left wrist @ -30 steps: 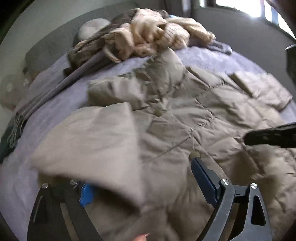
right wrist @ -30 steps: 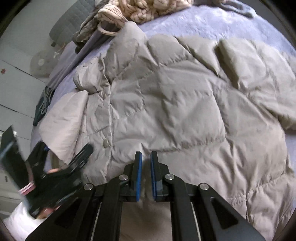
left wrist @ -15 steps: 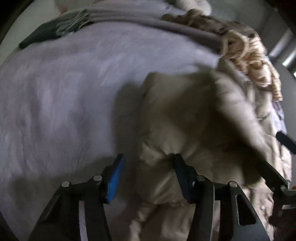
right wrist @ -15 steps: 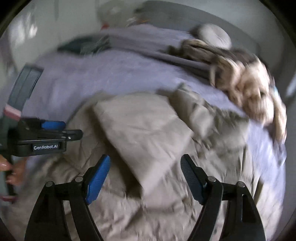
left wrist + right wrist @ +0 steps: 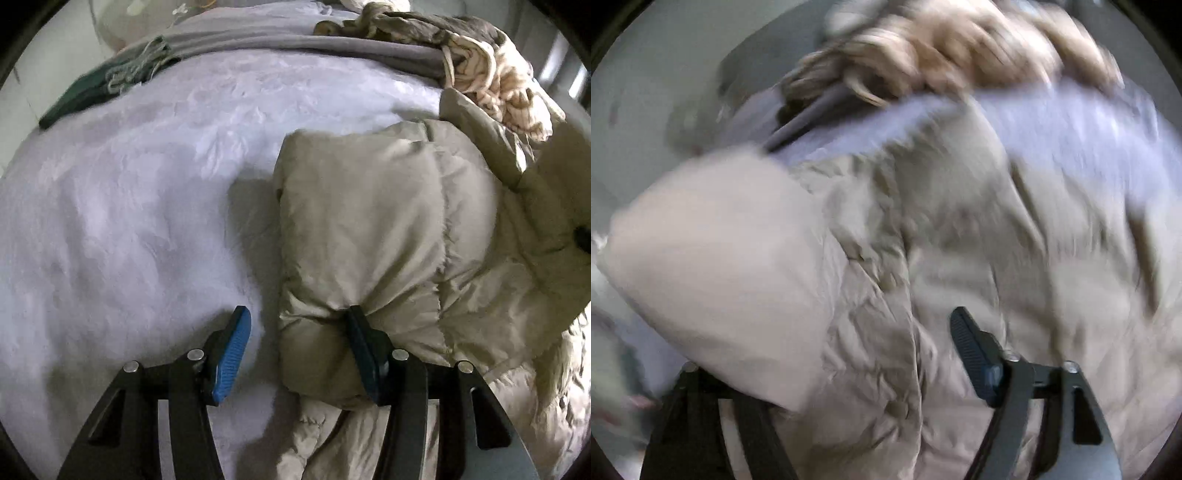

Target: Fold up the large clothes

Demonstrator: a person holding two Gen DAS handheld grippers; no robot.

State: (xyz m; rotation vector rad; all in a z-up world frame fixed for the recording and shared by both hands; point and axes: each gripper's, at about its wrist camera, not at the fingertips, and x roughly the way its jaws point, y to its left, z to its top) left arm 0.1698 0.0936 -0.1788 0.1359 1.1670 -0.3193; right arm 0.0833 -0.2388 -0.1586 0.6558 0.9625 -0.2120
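left tongs: the left gripper (image 5: 299, 350) is sitting at 6 o'clock in its own view, pointing steeply down, jaws closing with the jacket's edge between them; the far pad is pressing into a puckered fold, the blue near pad is standing just clear over the bedding.
right tongs: the right gripper (image 5: 849, 354) is low at 6 o'clock in a smeared view, jaws closing around crumpled jacket cloth; one finger is hidden under a pale flap, so whether the pads are biting yet, cannot tell.
task's thing: the beige puffer jacket (image 5: 388, 229) is lying on the lavender blanket (image 5: 129, 206), filling 1 to 5 o'clock from the left tongs, bare blanket running from 7 to 11.
key relation: the folded bundle's long axis is running from 6 towards 12 o'clock, straight away from the left tongs, and the left hand is looking the nearer to that edge.
judgement: the next fold is probably hanging on both pinches seating before any lift.
far end: a heap of cream knitwear (image 5: 491, 70) is resting at 1 o'clock, touching the jacket's far end.
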